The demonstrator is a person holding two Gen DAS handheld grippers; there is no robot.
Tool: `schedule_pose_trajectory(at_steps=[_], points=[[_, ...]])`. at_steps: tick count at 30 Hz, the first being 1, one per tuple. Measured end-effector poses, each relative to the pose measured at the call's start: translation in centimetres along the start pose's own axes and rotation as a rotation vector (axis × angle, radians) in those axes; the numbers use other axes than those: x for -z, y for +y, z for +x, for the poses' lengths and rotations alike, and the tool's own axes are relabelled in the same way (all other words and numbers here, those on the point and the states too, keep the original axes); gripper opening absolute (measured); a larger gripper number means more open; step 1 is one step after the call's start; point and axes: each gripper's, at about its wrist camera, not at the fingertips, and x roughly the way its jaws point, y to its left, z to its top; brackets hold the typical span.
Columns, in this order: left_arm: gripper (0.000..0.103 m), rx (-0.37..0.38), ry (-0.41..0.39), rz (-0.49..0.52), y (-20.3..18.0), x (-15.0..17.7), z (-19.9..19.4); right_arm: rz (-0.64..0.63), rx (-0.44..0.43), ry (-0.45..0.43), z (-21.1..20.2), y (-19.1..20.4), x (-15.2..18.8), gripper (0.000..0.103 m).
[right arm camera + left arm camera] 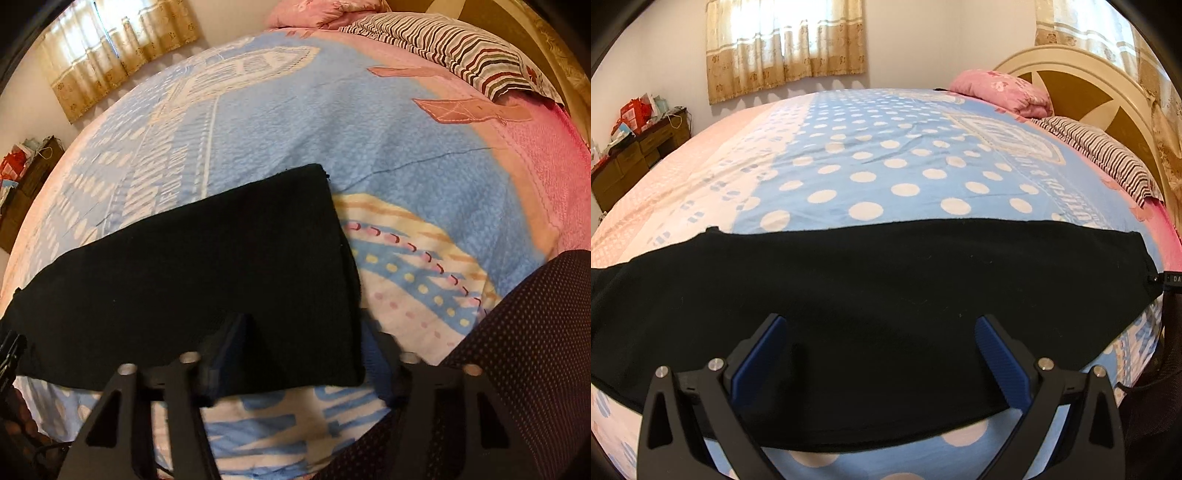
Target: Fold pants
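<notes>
Left wrist view is showing the black pants (871, 295) lying flat across the near part of the bed, stretching as a wide band from the left edge to a squared end at the right. They are resting on a blue bedspread (886, 155) with white dots. The left gripper (881, 332) is hovering over the cloth with its blue pads (761, 354) standing wide apart, nothing pinched between them.

From the right wrist view, the same pants (207, 266) are ending in a straight edge near the middle of the bedspread (369, 129). The right gripper (306, 339) is sitting at the near corner of that end, one finger over the cloth and the other off its edge; the picture is smeared here, so its jaws appear parted without clamping the fabric, though that is hard to make certain.

Farther out, a striped pillow (1100, 147) and a pink quilt (1001, 88) are lying by the headboard (1082, 70), and curtains (783, 40) are hanging on the far wall
</notes>
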Motion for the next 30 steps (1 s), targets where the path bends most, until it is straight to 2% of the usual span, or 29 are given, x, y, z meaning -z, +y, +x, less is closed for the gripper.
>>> schedule_pose_trajectory(at_steps=[1, 2, 3, 5, 8, 12, 14, 16, 21, 24, 30], points=[[0.103, 0.001, -0.001, 0.001, 0.1, 0.0, -0.1, 0.001, -0.001, -0.004, -0.1, -0.1, 0.2, 0.043], [0.103, 0.001, -0.005, 0.000, 0.2, 0.1, -0.3, 0.004, -0.004, -0.011, -0.4, -0.1, 0.3, 0.027], [0.103, -0.002, -0.012, -0.001, 0.4, 0.0, -0.5, 0.015, -0.020, -0.015, -0.7, -0.3, 0.4, 0.022], [0.103, -0.014, -0.029, -0.006, 1.0, 0.0, -0.9, 0.027, -0.041, -0.046, -2.1, 0.1, 0.3, 0.020], [0.103, -0.045, -0.049, -0.024, 2.5, -0.2, -1.4, -0.023, -0.070, -0.105, -4.9, 2.6, 0.1, 0.018], [0.103, -0.073, -0.059, -0.080, 5.1, -0.2, -1.8, -0.106, -0.221, -0.151, -8.3, 8.2, -0.2, 0.011], [0.103, -0.086, -0.066, -0.114, 6.3, -0.3, -2.0, -0.183, -0.318, -0.160, -9.9, 12.4, -0.1, 0.011], [0.103, -0.096, -0.069, -0.137, 7.2, -0.4, -2.0, -0.260, -0.379, -0.159, -10.3, 16.7, 0.5, 0.011], [0.103, -0.131, -0.076, -0.168, 9.3, 0.0, -2.3, -0.383, -0.519, -0.096, -7.7, 26.1, 2.5, 0.011], [0.103, -0.147, -0.074, -0.186, 10.6, 0.3, -2.5, -0.423, -0.577, -0.046, -5.2, 30.2, 4.1, 0.010], [0.103, -0.190, -0.067, -0.227, 13.4, 1.0, -2.7, -0.489, -0.632, 0.023, -1.0, 36.1, 8.0, 0.007]])
